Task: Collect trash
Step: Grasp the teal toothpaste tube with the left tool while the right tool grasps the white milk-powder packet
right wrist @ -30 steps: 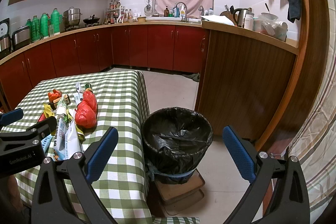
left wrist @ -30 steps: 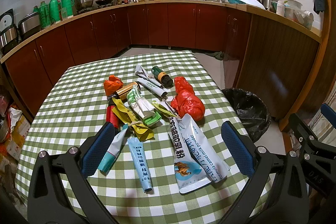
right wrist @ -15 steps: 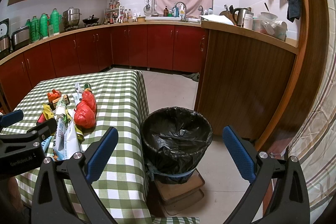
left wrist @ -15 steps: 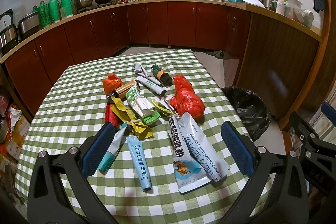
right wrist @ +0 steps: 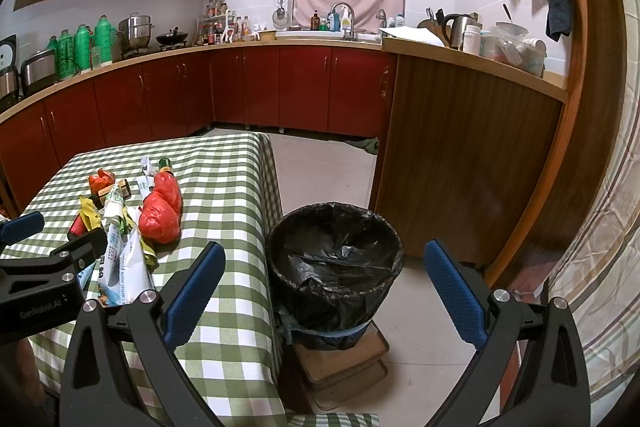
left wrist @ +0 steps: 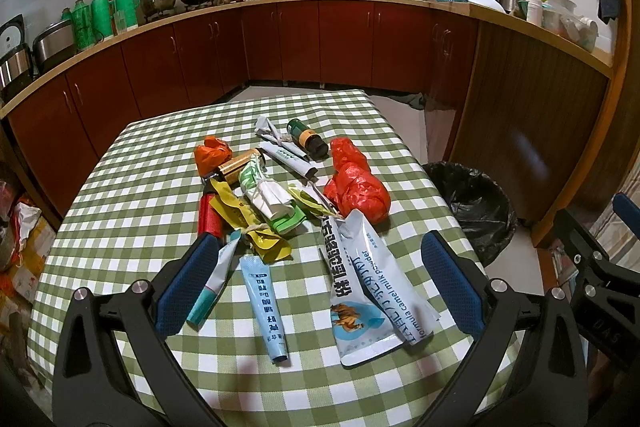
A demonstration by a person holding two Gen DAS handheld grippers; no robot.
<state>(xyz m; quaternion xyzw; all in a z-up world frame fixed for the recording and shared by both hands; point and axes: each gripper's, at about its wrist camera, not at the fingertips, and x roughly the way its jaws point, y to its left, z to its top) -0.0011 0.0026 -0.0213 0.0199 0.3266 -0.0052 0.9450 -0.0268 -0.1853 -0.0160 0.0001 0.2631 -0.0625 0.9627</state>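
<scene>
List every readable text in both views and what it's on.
"Formula camel milk powder": white and blue foil milk powder pouch, which also carries large non-Latin characters.
"GenRobot.AI": black body of the left gripper, seen from the right wrist view.
Light blue tube: dark non-Latin characters, which I cannot transcribe.
Counter bottles, other wrappers: too small to read.

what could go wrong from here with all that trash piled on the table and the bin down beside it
1. The wrappers overlap: lifting the yellow wrapper would likely drag the green-and-white packet lying across it.
2. The milk powder pouch lies flat on the tablecloth, so the open left gripper may pinch cloth with it.
3. The trash bin stands on the floor past the table edge; a loosely held red plastic bag might miss it.
</scene>
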